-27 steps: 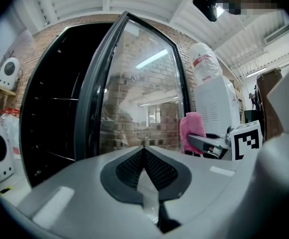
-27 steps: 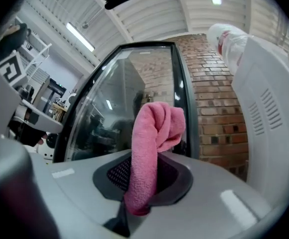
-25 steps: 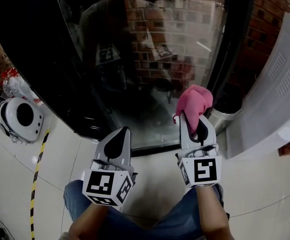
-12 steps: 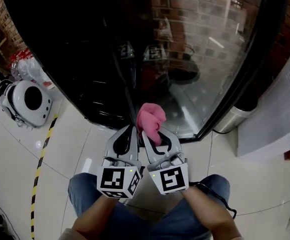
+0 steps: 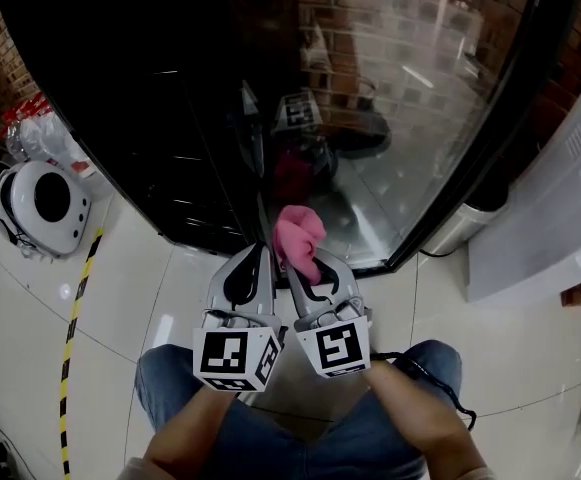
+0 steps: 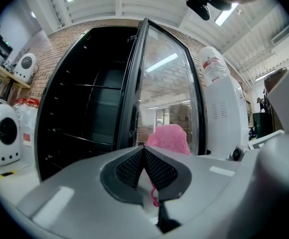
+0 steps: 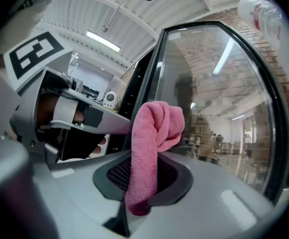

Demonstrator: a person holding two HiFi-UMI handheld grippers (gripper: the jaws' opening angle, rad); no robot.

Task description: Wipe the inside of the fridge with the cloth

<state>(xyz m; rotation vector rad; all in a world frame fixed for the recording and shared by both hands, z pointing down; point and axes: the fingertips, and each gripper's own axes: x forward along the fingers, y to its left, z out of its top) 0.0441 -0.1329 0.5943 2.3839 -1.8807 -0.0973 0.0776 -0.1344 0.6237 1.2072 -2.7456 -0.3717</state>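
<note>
The person stands right at the open fridge [image 5: 120, 88], both tools held low and close together, almost touching side by side. The right claw [image 5: 303, 271] pinches the pink cloth [image 5: 298, 238]. In the right gripper view the cloth [image 7: 154, 133] runs down between the pads and bunches up above the tips, so a soft wad sticks out in front. That looks deliberate: the wad is what would meet the fridge walls, not the hard tips.

The left claw [image 5: 256, 260] is pressed together, and in its own view the left claw [image 6: 144, 151] holds nothing I can make out. The pink beyond it is just the cloth [image 6: 168, 138] in the other tool. I'd judge it is only kept out of the way.

The glass door [image 5: 400, 98] is swung open to the right, leaving the dark inside with its shelves [image 6: 84, 108] open on the left. The cloth hangs just in front of the door's hinge edge, outside the cabinet and touching neither glass nor shelf.

So the wiping itself has not begun, by my reading. The next move would carry the cloth left and forward, past the door edge, into the dark space. The shelf fronts look easy to knock.
</note>
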